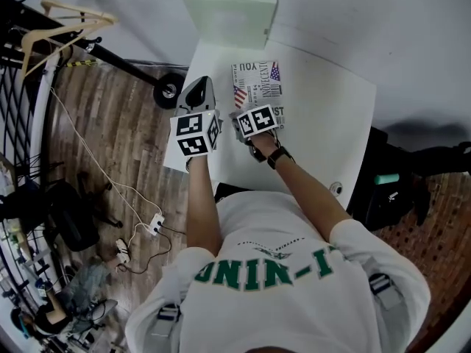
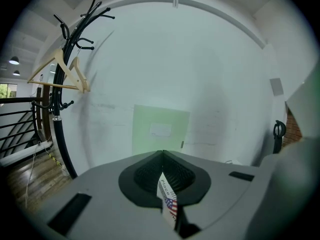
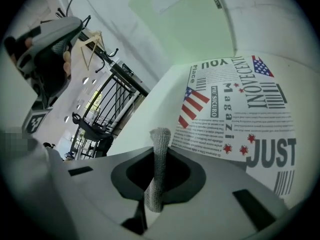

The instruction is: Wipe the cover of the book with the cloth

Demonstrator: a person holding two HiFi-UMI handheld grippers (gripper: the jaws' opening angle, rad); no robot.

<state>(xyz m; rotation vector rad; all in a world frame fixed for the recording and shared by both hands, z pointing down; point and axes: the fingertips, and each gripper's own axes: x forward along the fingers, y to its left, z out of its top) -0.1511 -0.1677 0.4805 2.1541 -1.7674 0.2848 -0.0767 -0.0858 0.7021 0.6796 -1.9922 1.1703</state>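
A book (image 1: 257,83) with a black-and-white cover and flag prints lies flat on the white table (image 1: 324,116); the right gripper view shows its cover (image 3: 235,109) close up. My right gripper (image 3: 161,149) is shut on a strip of grey knit cloth (image 3: 157,174) that sticks up between its jaws, just off the book's near left corner. In the head view this right gripper (image 1: 254,112) sits at the book's near edge. My left gripper (image 1: 202,83) hovers left of the book, shut on a thin flag-printed sheet (image 2: 169,199) held edge-on; I cannot tell whether the sheet belongs to the book.
A pale green box (image 1: 230,12) stands at the table's far end against the white wall. A coat rack with wooden hangers (image 2: 60,74) stands to the left, by a black railing. Cables and a power strip (image 1: 154,223) lie on the wooden floor.
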